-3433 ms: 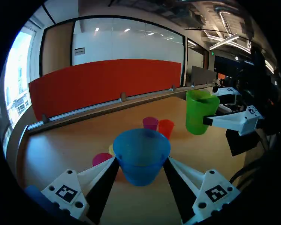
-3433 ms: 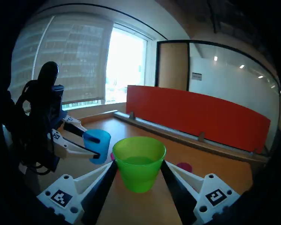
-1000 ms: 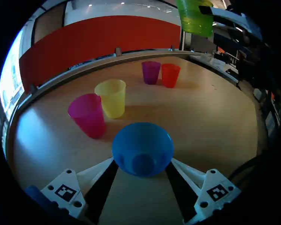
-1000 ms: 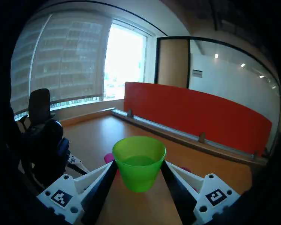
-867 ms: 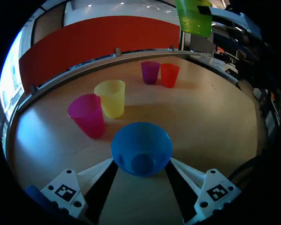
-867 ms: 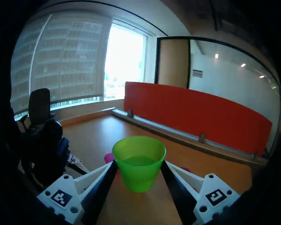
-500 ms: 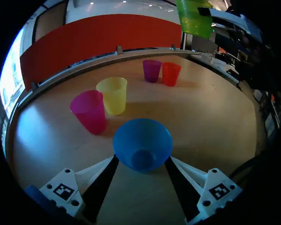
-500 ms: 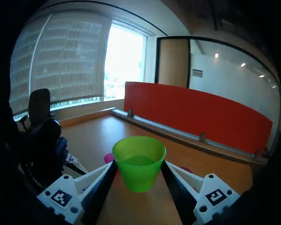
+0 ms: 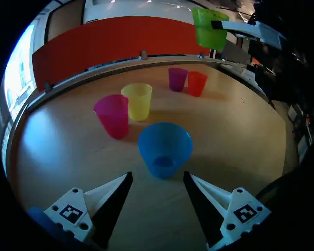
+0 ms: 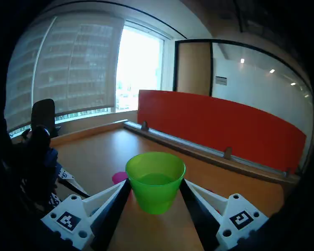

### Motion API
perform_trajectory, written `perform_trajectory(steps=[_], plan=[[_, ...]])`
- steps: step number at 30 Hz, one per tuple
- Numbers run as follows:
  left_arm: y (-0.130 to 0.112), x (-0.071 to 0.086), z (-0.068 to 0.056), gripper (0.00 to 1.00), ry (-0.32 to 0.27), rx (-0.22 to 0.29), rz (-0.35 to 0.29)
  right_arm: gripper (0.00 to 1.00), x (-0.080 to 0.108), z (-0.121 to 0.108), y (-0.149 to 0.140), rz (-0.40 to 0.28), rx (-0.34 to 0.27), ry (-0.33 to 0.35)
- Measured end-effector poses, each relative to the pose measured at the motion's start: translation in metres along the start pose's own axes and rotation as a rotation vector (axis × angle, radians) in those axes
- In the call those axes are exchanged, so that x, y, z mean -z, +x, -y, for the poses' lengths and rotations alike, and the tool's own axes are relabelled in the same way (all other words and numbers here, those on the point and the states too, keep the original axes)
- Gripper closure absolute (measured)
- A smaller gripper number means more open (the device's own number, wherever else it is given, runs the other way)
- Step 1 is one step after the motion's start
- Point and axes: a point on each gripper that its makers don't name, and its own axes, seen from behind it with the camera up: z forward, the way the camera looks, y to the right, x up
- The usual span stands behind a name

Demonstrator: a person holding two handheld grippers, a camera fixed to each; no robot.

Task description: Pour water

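Left gripper: fingers apart, holding nothing. Blue cup stands upright on table just ahead of the tips, clear of both. Right gripper: clamped on green cup, upright, liquid inside.
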Motion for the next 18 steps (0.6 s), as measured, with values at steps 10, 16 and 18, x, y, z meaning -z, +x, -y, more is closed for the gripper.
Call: perform_trajectory(steps=[10,16,18], plan=[[-0.011,0.024,0.011,0.10,0.054,0.079,0.006,0.13,-0.024,-0.013,-0.002,0.006,-0.007,0.003],[-0.014,0.038,0.016,0.11,0.072,0.127,-0.001,0.13,-0.040,-0.021,-0.011,0.020,-0.009,0.003],[-0.014,0.042,0.018,0.11,0.080,0.134,-0.004,0.14,-0.046,-0.024,-0.015,0.028,-0.008,0.001]])
